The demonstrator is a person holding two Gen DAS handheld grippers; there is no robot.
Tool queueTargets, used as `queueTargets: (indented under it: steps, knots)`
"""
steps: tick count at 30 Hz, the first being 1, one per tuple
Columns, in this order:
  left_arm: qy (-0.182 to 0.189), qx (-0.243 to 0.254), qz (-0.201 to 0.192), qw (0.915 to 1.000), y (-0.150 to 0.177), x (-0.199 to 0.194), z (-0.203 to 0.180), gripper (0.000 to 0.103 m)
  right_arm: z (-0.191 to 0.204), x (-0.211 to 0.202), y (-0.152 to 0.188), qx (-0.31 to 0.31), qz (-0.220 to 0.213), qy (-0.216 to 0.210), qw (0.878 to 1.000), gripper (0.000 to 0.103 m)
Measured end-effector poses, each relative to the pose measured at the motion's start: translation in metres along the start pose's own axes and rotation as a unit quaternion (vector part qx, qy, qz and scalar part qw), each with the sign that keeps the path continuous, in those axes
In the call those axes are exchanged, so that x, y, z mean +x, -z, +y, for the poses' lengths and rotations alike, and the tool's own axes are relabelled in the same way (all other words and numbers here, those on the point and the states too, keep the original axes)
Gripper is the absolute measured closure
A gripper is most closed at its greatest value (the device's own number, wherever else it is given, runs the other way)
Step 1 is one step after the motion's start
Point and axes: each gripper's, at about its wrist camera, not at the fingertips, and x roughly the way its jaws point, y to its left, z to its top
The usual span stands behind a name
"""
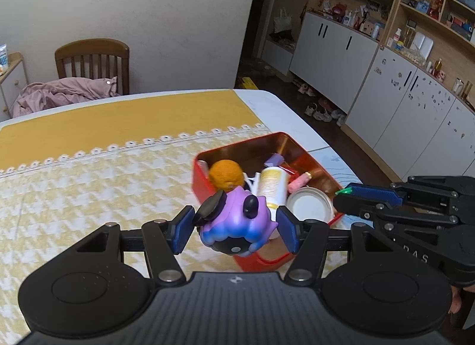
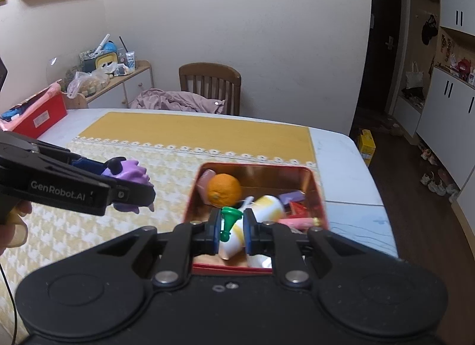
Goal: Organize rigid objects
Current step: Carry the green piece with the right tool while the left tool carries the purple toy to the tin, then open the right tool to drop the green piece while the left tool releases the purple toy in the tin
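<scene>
My left gripper (image 1: 236,230) is shut on a purple and blue toy figure (image 1: 237,223) with black eyes, held above the near left edge of the red tin box (image 1: 202,179). It also shows in the right wrist view (image 2: 127,180). My right gripper (image 2: 231,232) is shut on a small green toy piece (image 2: 228,220), held over the near edge of the box (image 2: 255,167). In the box lie an orange (image 2: 224,189), a white and yellow bottle (image 2: 267,205), a white lid (image 1: 308,205), a pink comb (image 2: 203,181) and small pink and purple pieces.
The box stands on a yellow houndstooth tablecloth (image 1: 89,181) near the table's right edge (image 2: 365,167). A red and pink box (image 2: 38,113) sits at the table's far left. A wooden chair (image 2: 210,84) with pink cloth stands behind the table. White cabinets line the right wall.
</scene>
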Motion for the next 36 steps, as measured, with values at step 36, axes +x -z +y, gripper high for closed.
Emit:
queueTargets:
  steps: [36]
  knots:
    - [-0.046,0.012,0.06,0.9971,-0.034,0.13,-0.036,0.043,-0.079,0.105,-0.002,-0.02,0.069,-0.029,0.997,0.089]
